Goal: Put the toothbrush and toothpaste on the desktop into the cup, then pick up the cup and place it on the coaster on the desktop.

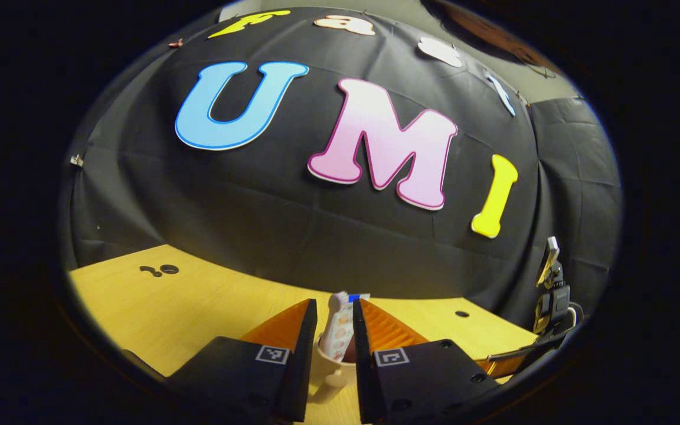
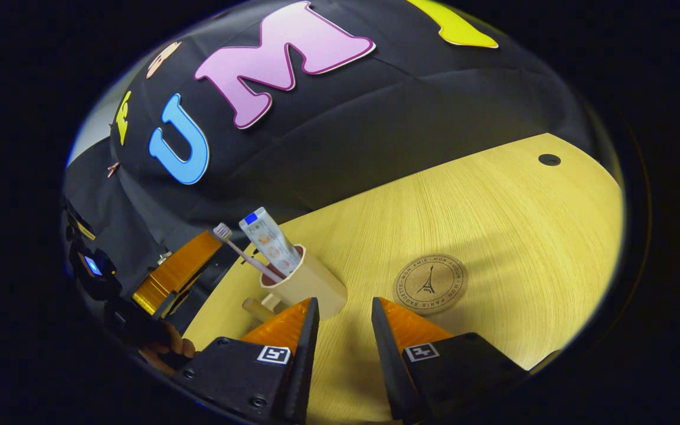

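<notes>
In the left gripper view, the left gripper had its fingers spread a narrow way apart, straddling the toothpaste that stood in the cup just ahead; whether the fingers pressed on the tube cannot be told. The cup sat on the pale wooden surface, its handle toward the camera. Farther right, a small device on a stand rose at the surface's edge.

In the right gripper view, the right gripper was spread and held nothing, its fingers hovering over the surface. Its left finger lay just beside the cup, which held the toothpaste and the toothbrush, both leaning left. The round coaster lay bare just beyond the right finger, apart from the cup. Beyond the cup, the left gripper reached toward it, with a hand behind it.
</notes>
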